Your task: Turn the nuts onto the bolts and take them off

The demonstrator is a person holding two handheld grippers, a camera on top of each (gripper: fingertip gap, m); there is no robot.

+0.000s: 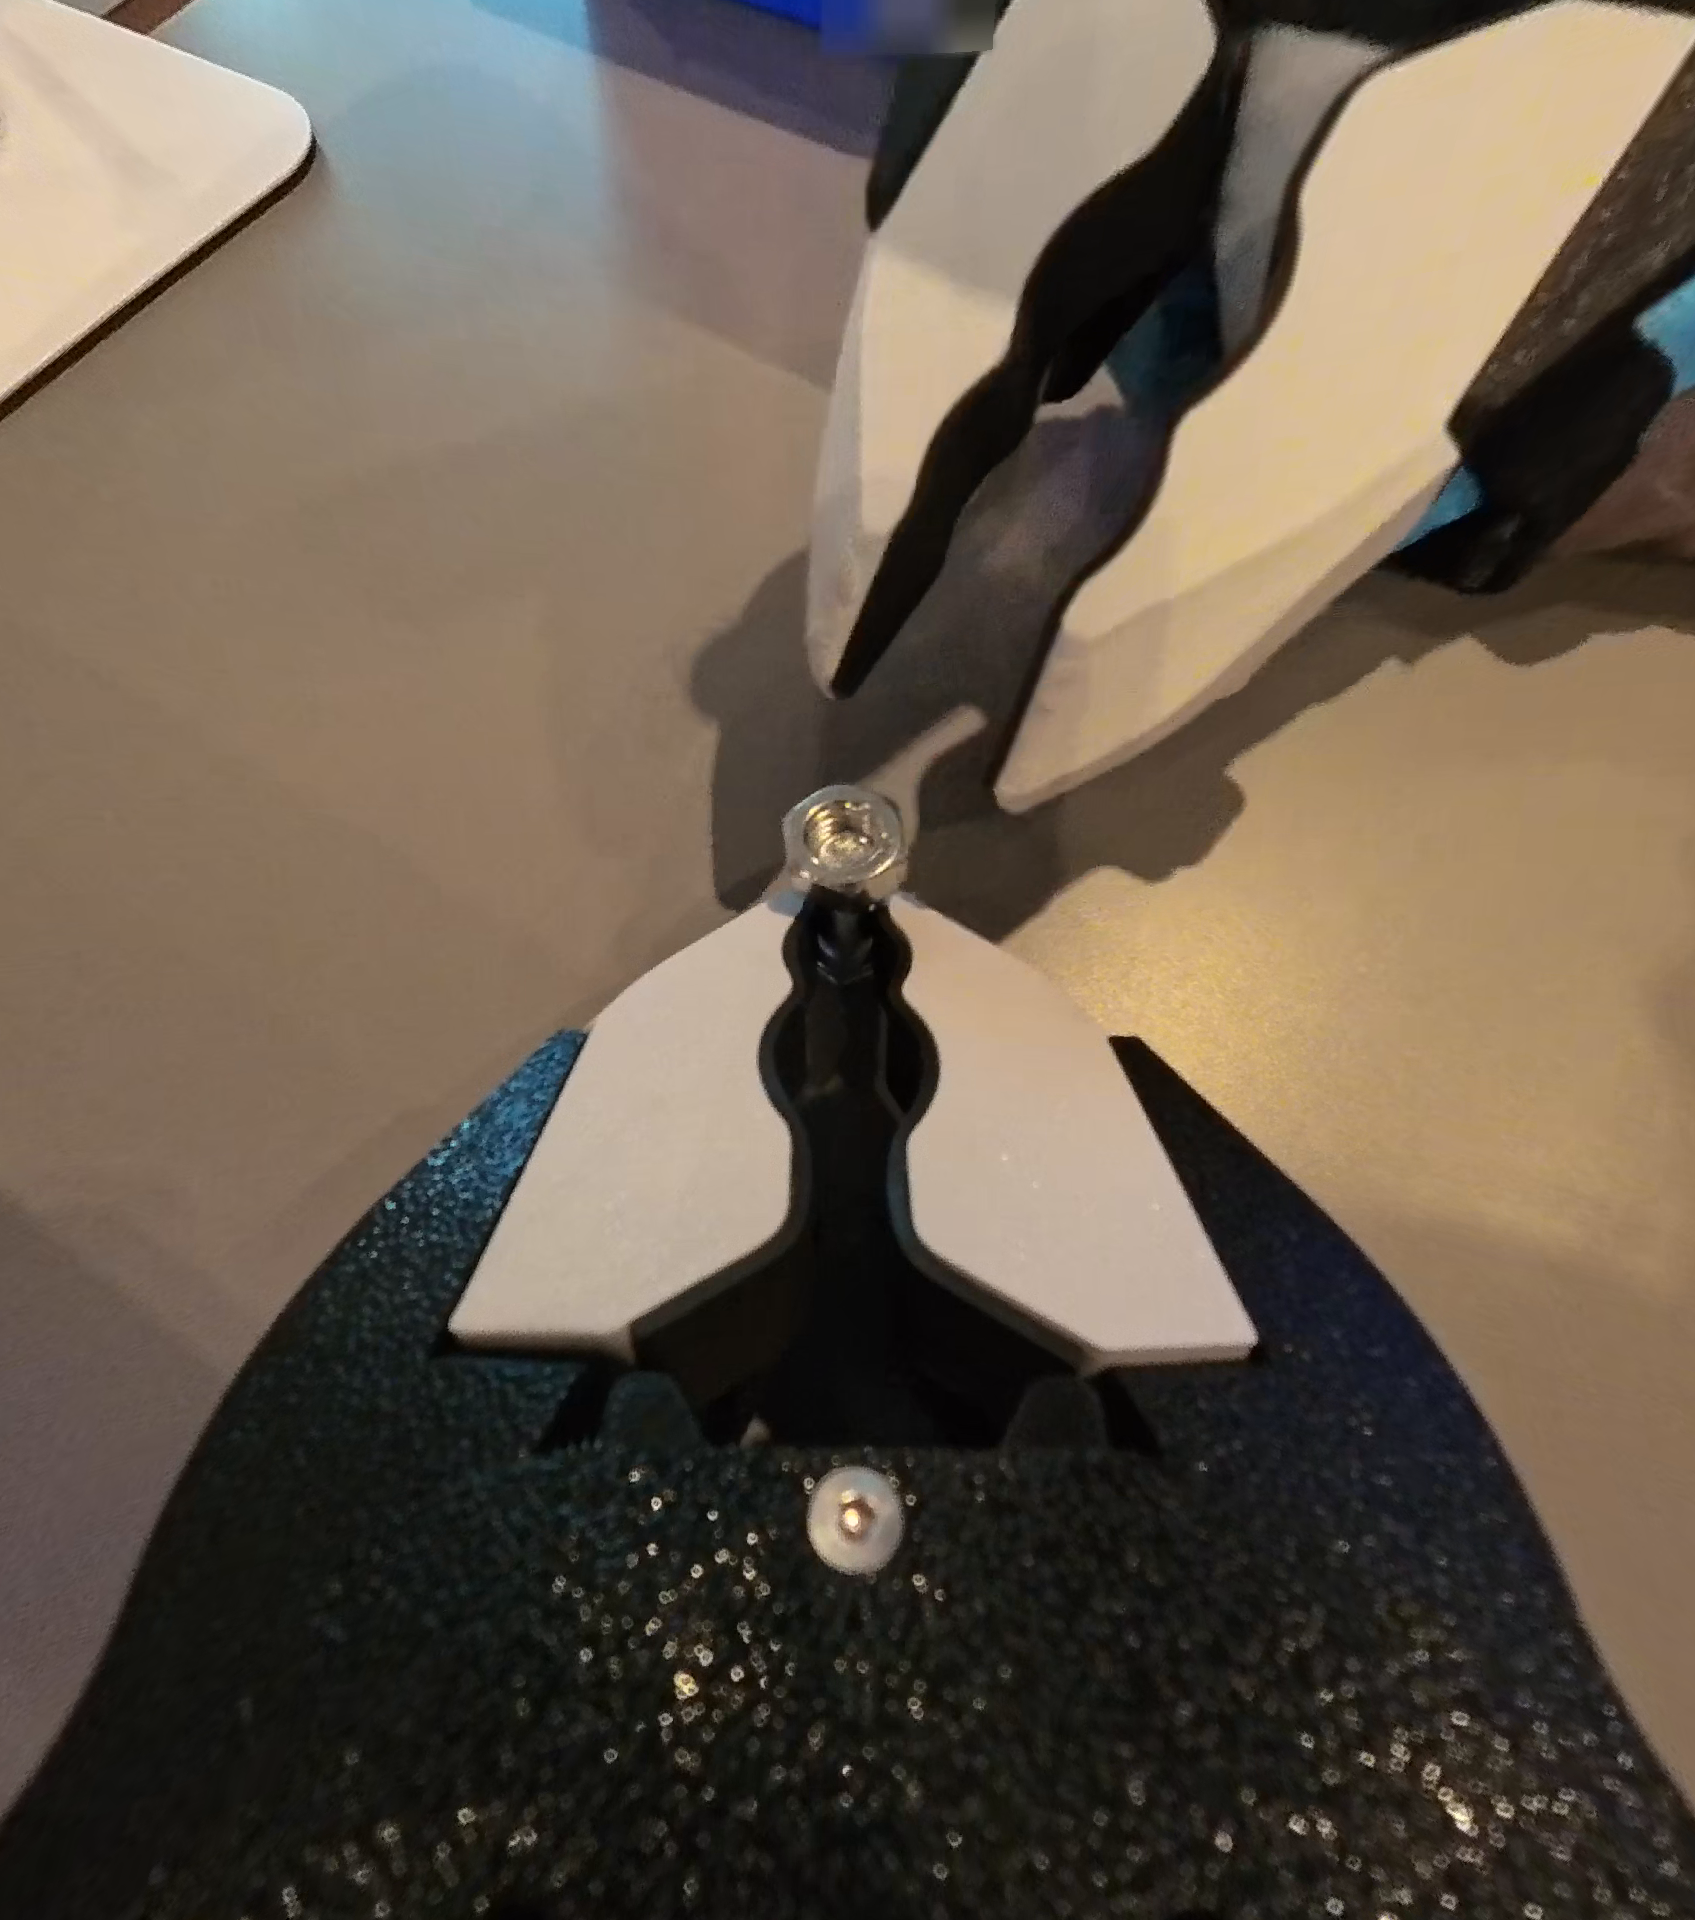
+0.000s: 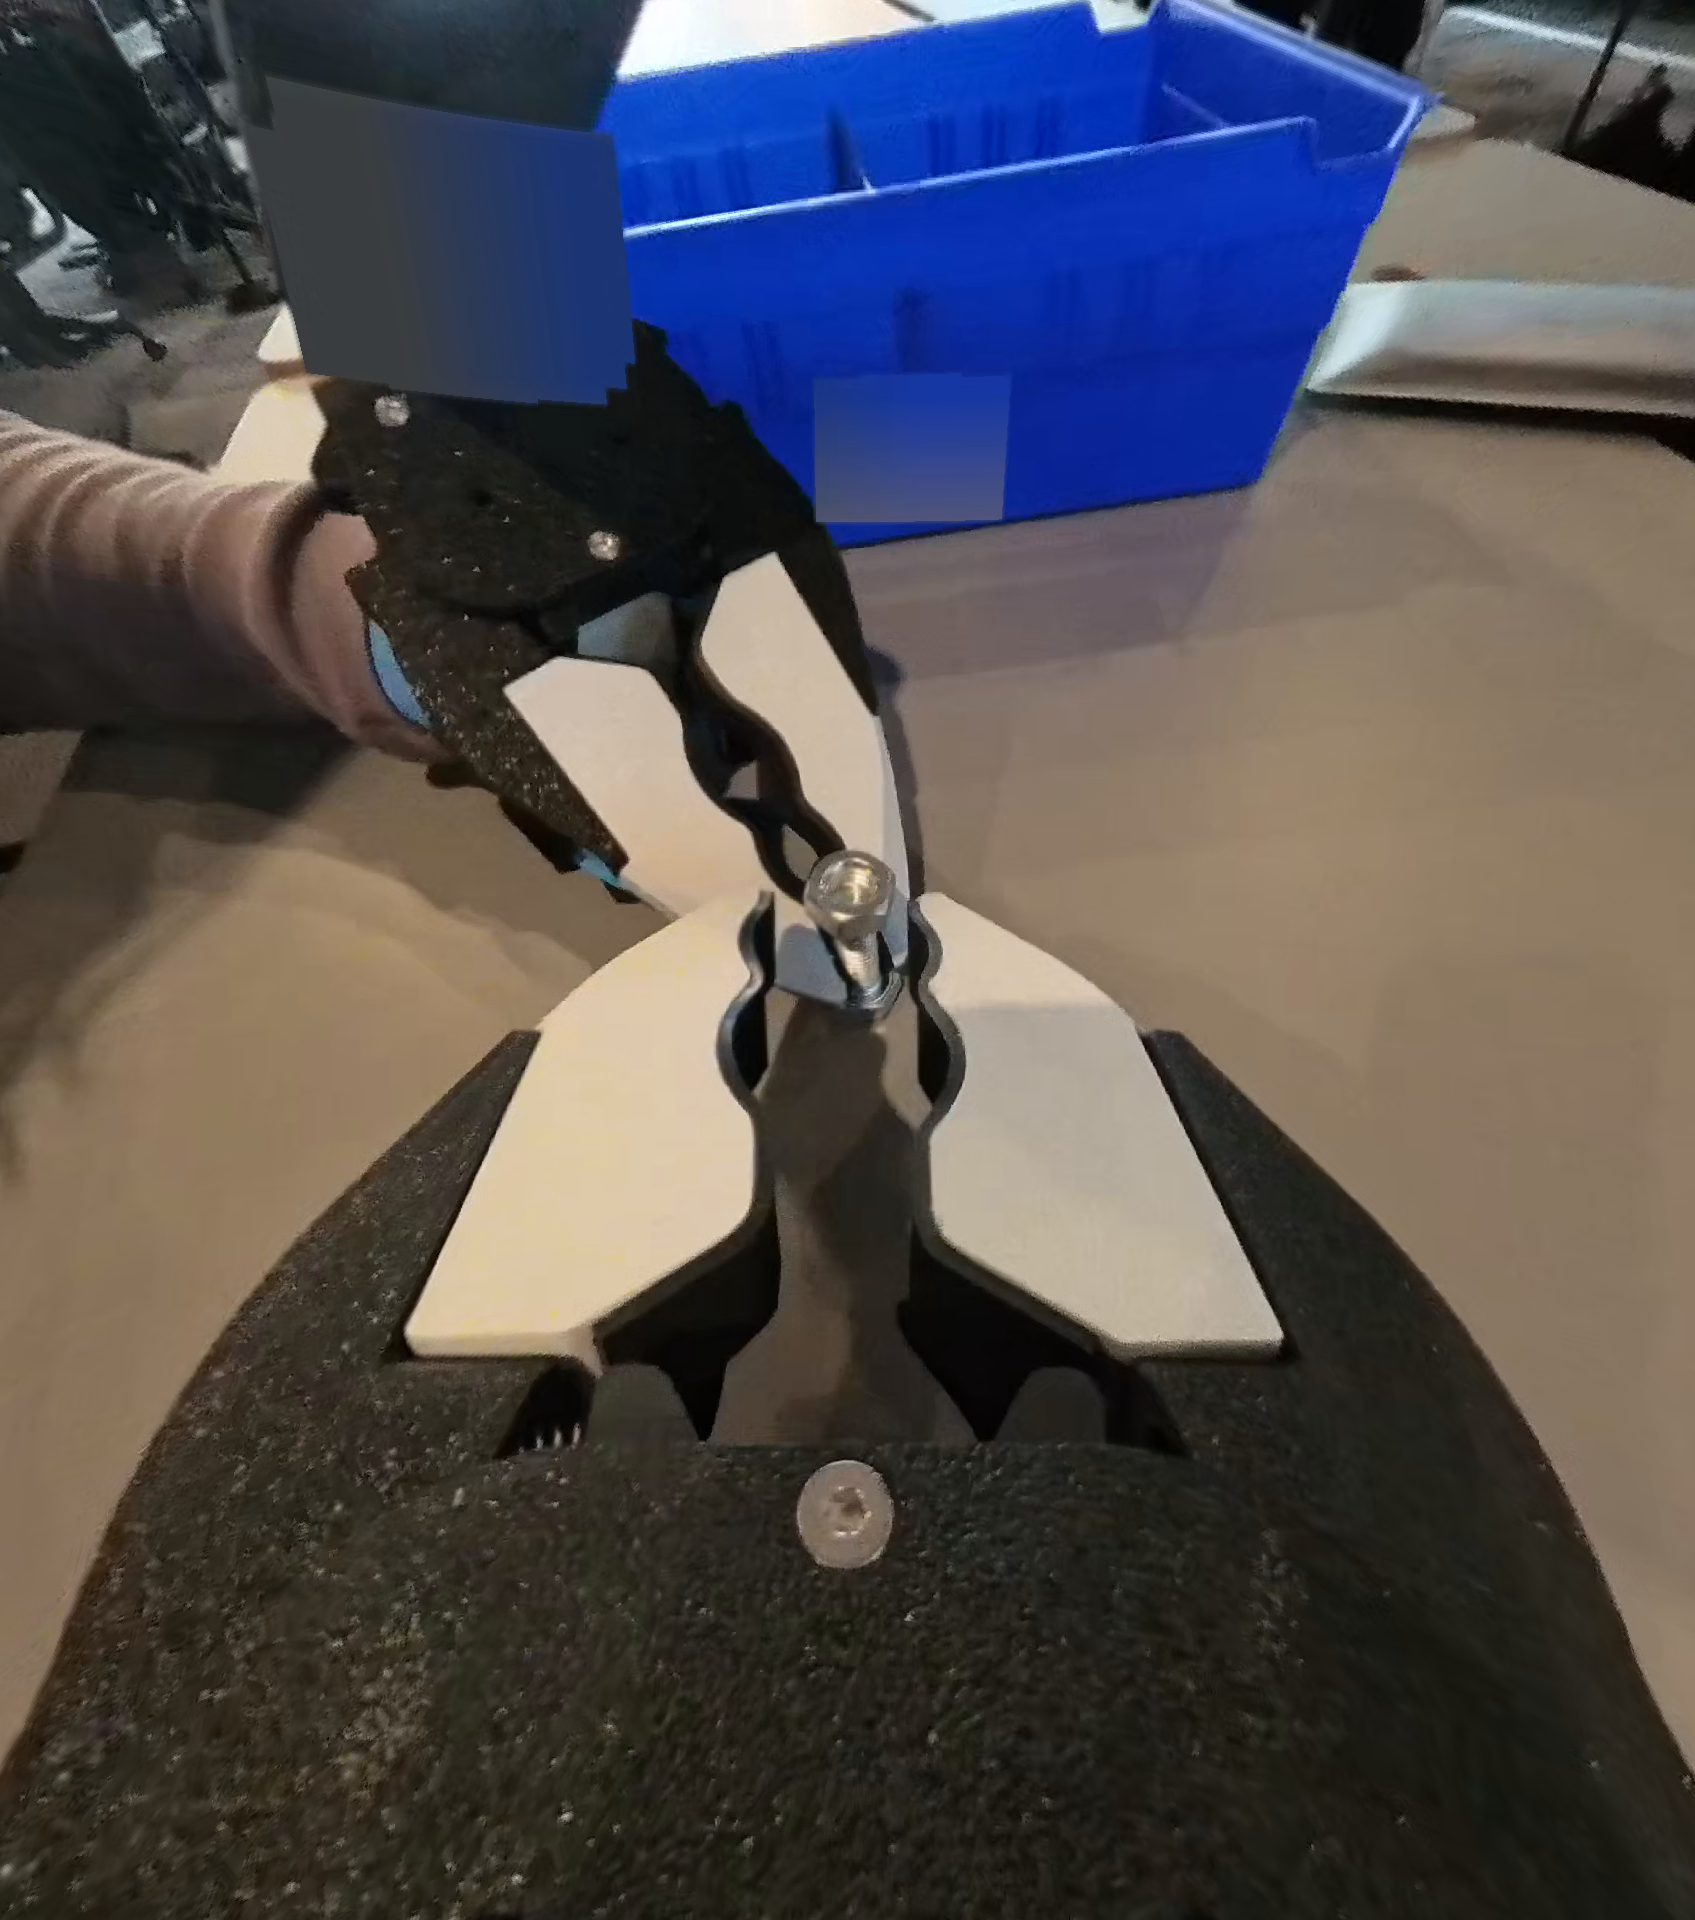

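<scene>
My left gripper [image 1: 845,909] is shut on a silver bolt [image 2: 851,940] and holds it above the table. A silver hex nut [image 1: 843,842] sits on the bolt's threaded end, just past my left fingertips. In the right wrist view the nut [image 2: 869,992] is at the bolt's near end, and the left gripper [image 2: 827,847] reaches in from the upper left. My right gripper [image 2: 843,925] is open, with the nut between its fingertips and a gap on each side. In the left wrist view the right gripper [image 1: 921,738] hovers open just beyond the nut.
A blue divided bin [image 2: 978,312] stands behind on the grey-brown table [image 2: 1342,831]. A silver bag [image 2: 1549,343] lies to its right. A white board [image 1: 43,260] with a clear dish lies at the far left. A person's sleeve [image 2: 95,592] comes in from the left. One gripper's finger ends stand about 4 cm off the other's.
</scene>
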